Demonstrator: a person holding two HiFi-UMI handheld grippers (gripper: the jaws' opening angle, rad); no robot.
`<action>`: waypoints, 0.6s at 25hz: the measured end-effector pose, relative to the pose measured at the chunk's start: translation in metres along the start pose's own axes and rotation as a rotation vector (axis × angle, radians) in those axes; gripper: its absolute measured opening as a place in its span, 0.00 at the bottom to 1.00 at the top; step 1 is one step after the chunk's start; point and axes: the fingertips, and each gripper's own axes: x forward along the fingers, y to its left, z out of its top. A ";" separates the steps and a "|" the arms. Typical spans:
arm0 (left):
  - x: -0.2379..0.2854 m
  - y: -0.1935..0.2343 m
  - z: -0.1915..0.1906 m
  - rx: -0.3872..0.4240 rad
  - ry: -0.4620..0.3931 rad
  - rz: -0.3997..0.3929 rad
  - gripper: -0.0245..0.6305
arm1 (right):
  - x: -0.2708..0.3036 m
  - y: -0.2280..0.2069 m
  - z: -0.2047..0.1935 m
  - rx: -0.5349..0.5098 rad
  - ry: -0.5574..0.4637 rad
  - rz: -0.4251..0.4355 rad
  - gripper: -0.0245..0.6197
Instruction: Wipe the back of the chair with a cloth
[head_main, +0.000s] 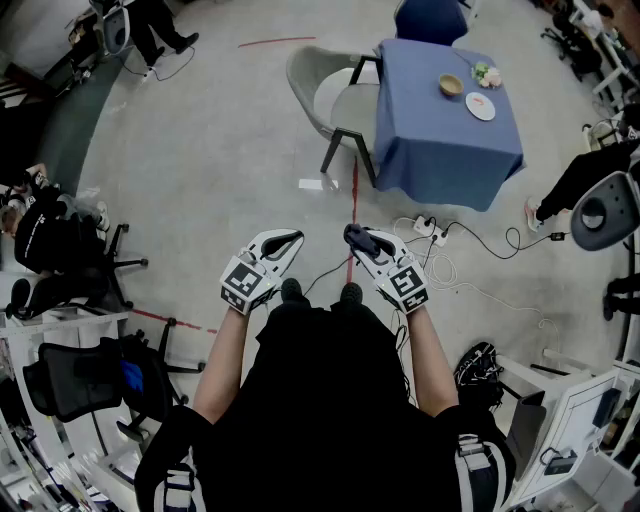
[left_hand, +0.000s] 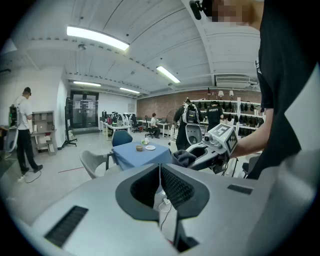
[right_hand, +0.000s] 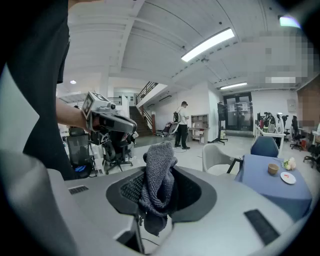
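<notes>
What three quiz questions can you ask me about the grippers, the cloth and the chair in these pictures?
1. True or false: the left gripper has its jaws together with nothing between them.
2. Pick one: what stands right beside the pale chair? A) a table under a blue cover B) a fridge C) a bed
3. Missing word: the dark cloth is pinched in the jaws of the ____ gripper.

Key
1. True.
2. A.
3. Right: the right gripper is shut on the cloth.
</notes>
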 end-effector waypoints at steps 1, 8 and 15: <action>0.000 -0.002 0.000 -0.002 -0.002 0.001 0.08 | -0.001 0.001 0.000 -0.004 0.000 0.003 0.26; -0.011 -0.004 -0.008 -0.025 -0.006 0.021 0.08 | -0.001 0.009 0.001 -0.016 0.004 0.014 0.26; -0.015 0.016 -0.019 -0.083 -0.024 -0.005 0.08 | 0.006 0.011 0.002 -0.008 0.044 -0.021 0.26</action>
